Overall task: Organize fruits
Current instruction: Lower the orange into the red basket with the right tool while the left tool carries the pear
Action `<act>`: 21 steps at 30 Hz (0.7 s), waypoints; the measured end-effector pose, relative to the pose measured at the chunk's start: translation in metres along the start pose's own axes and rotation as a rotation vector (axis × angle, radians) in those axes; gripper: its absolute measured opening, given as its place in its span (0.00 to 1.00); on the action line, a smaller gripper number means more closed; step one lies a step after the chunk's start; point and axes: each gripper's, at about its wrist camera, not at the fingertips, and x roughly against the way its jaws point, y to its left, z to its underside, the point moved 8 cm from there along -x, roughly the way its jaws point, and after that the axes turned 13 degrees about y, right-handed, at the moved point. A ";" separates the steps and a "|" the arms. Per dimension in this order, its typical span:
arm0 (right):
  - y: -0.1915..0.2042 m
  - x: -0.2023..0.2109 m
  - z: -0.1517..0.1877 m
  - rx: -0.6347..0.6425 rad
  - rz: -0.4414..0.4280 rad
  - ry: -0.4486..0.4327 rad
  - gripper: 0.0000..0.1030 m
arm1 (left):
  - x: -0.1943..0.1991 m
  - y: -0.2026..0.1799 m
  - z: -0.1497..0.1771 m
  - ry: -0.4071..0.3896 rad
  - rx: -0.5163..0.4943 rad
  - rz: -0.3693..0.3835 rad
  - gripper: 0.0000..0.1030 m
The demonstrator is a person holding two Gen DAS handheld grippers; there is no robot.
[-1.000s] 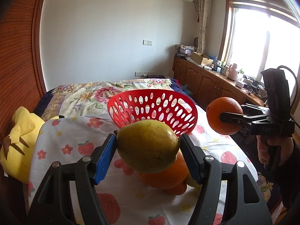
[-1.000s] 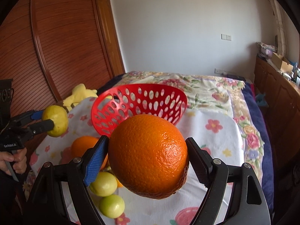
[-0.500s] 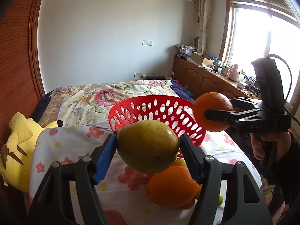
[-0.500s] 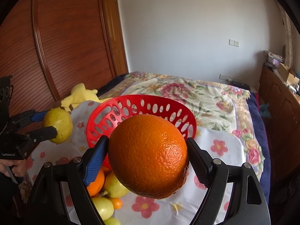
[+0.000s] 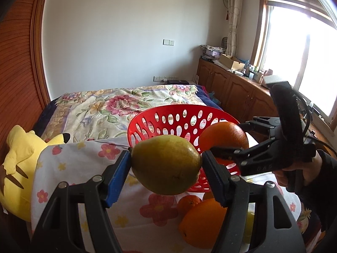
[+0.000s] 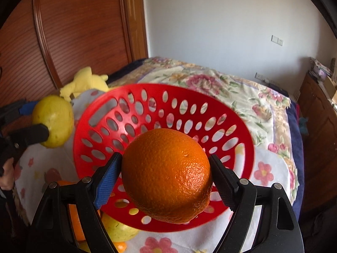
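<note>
The right tool [image 6: 166, 178] clamps an orange [image 6: 167, 176] above the red basket [image 6: 105, 126] on the bed.

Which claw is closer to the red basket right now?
Right. The right claw holds its orange over the red basket; the left claw holds its pear beside the rim.

Orange [image 6: 167, 176] now over red basket [image 6: 109, 113]; pear [image 5: 166, 164] nearer.

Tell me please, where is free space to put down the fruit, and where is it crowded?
The round red perforated plastic basket looks empty inside. The flowered white cloth between the basket and the yellow plush toy is also bare. Crowded: the near side of the basket, where loose oranges and pale yellow-green fruits lie together.
</note>
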 end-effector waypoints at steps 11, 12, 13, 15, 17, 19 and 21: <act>0.001 -0.027 0.000 0.026 0.025 0.093 0.82 | -0.015 0.002 -0.007 0.021 -0.006 0.002 0.66; 0.001 -0.029 0.000 0.027 0.027 0.102 0.82 | -0.017 0.002 -0.008 0.023 -0.008 0.001 0.66; 0.001 -0.031 0.000 0.025 0.029 0.108 0.82 | -0.018 0.002 -0.009 0.024 -0.010 0.000 0.66; 0.001 -0.034 0.001 0.029 0.039 0.119 0.82 | -0.020 0.001 -0.011 0.026 -0.014 -0.002 0.66; 0.000 -0.035 0.001 0.029 0.050 0.124 0.82 | -0.022 0.001 -0.012 0.028 -0.018 -0.004 0.66; 0.000 -0.035 0.000 0.027 0.051 0.123 0.82 | -0.024 0.000 -0.014 0.032 -0.021 -0.004 0.66; 0.000 -0.035 0.000 0.027 0.056 0.125 0.82 | -0.027 0.000 -0.013 0.036 -0.026 -0.006 0.66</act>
